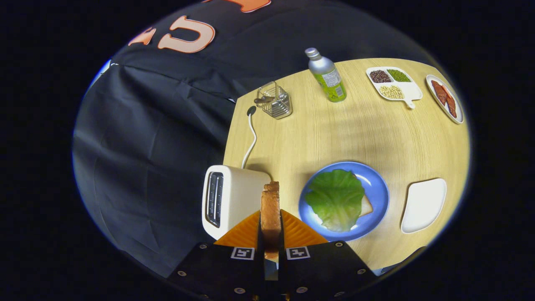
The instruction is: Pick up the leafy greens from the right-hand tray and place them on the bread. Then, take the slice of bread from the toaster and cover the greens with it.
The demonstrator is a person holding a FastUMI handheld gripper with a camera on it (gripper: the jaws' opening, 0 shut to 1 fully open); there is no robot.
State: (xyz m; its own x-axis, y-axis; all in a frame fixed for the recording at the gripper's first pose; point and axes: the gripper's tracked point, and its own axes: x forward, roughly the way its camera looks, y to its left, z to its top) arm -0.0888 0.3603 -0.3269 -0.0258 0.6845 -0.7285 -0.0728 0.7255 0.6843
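Clamping a toast slice (271,209) edge-on between both fingers, the gripper (271,234) holds it above the table's near edge. Beside the toaster (228,198), the lettuce leaf (335,198) covers bread on the blue plate (376,184).

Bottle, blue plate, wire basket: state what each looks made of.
Bottle: likely brushed aluminium, matte silver with a printed green label. Blue plate: probably glazed ceramic or plastic, with glossy highlights. Wire basket: thin shiny metal wire, see-through sides.

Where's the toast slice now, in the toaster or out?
Out: the browned toast slice stands on edge, clamped between the tool's fingers, beside the white toaster.
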